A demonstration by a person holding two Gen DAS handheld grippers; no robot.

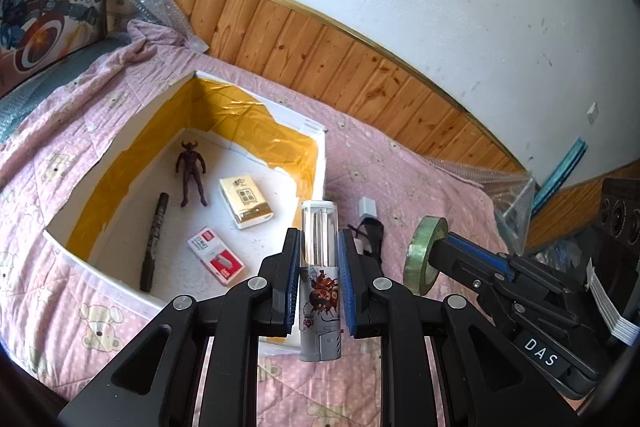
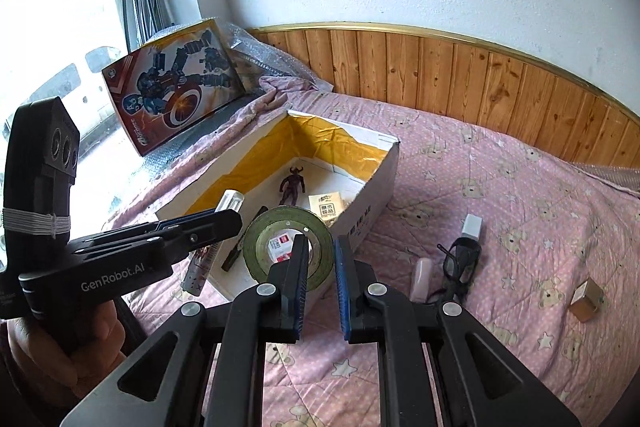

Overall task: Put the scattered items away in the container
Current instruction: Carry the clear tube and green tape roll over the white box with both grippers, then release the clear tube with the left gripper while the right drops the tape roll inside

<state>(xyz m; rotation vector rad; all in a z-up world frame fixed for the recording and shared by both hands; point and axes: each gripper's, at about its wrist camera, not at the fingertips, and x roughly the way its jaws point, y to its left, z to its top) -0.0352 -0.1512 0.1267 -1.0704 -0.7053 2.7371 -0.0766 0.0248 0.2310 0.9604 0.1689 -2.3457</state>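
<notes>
Pink bear-print quilt [image 1: 400,171], spread flat. White box [image 2: 372,195], gold-lined, on the quilt; holds horned figurine [image 1: 191,171], tissue pack [image 1: 246,203], marker [image 1: 154,239], red-white packet [image 1: 216,255]. Left gripper [image 1: 319,267] clamping a clear-capped tube [image 1: 320,283] at the box's near edge. Right gripper [image 2: 322,267] pinching a green tape roll [image 2: 288,247] by its rim. Eyeglasses [image 2: 460,263], loose on the quilt.

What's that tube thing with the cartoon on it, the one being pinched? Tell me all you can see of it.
The tube is a slim cylinder: clear plastic upper half with a white cap, a printed red cartoon band below, a grey base. It stands roughly upright, clamped at mid-height between the blue pads of the left gripper, held in the air near the box's edge.
</notes>
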